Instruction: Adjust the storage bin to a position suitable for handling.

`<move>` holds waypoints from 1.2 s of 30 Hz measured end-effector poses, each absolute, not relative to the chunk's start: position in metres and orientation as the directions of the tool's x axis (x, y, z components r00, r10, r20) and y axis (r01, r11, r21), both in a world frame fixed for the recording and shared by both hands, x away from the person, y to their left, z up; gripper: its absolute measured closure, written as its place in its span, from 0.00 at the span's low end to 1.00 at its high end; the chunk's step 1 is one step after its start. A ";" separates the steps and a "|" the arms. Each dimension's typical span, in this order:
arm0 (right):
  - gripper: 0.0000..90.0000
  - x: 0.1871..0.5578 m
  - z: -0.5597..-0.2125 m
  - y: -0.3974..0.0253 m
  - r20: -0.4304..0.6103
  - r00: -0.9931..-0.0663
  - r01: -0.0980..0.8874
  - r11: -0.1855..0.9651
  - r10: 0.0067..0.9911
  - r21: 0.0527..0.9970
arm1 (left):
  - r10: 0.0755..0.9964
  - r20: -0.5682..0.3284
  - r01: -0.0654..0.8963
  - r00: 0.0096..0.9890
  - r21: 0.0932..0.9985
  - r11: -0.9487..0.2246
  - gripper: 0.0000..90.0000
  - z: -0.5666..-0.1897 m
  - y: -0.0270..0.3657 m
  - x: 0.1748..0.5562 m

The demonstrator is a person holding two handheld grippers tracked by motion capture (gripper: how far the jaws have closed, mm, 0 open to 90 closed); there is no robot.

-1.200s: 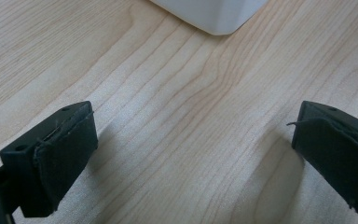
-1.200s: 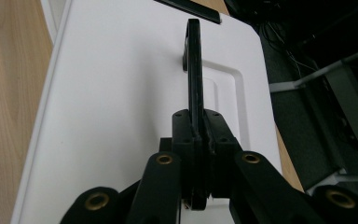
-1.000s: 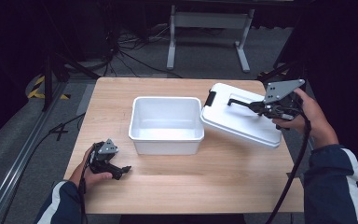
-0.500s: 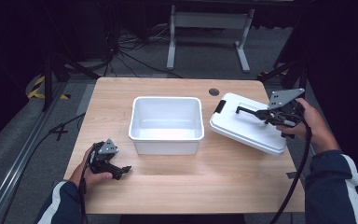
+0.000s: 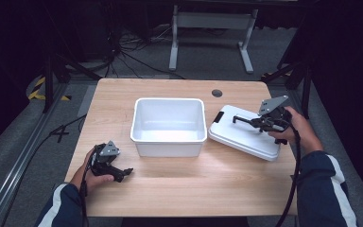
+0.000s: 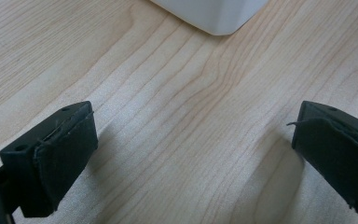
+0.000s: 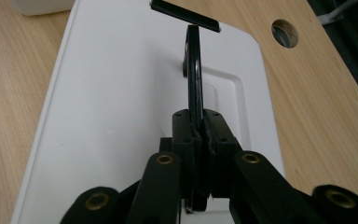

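A white plastic bin stands open in the middle of the wooden table; its corner shows at the top of the left gripper view. To its right lies the white lid, close to the bin's right wall. My right gripper is shut on the lid's black handle. In the right gripper view the jaws clamp the thin upright handle above the lid. My left gripper rests open on the table at the front left, jaws wide apart over bare wood.
A round cable hole sits near the table's far edge, also seen beside the lid as the hole. A black latch sits at the lid's far end. Dark floor, cables and a metal stand lie beyond the table.
The right gripper has carried the lid off the bin's right edge, moving it right and down to the table beside the bin. The left gripper has not moved.
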State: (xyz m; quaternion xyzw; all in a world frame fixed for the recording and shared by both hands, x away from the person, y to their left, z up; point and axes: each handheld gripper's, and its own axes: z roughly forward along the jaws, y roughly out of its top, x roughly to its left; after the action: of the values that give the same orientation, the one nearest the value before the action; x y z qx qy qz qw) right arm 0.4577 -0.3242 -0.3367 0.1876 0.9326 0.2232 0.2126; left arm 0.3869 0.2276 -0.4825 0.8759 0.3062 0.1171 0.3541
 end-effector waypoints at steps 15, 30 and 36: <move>0.94 0.470 -0.360 -0.328 -0.266 -0.846 0.299 0.823 0.463 0.483 | 0.619 -0.012 0.454 0.785 0.692 -0.562 0.01 -0.482 0.228 0.387; 0.93 0.480 -0.380 -0.331 -0.234 -0.826 0.363 0.801 0.513 0.476 | 0.609 -0.015 0.451 0.793 0.686 -0.571 0.00 -0.482 0.228 0.389; 0.88 0.480 -0.380 -0.335 -0.201 -0.812 0.383 0.761 0.547 0.524 | 0.615 -0.034 0.465 0.788 0.688 -0.558 0.01 -0.482 0.227 0.388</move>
State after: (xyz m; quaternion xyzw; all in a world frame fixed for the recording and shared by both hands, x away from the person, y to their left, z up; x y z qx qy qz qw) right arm 0.4795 -0.3349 -0.3796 0.2523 0.9221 0.2365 0.1740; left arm 0.3875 0.2267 -0.4825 0.8762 0.3083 0.1056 0.3552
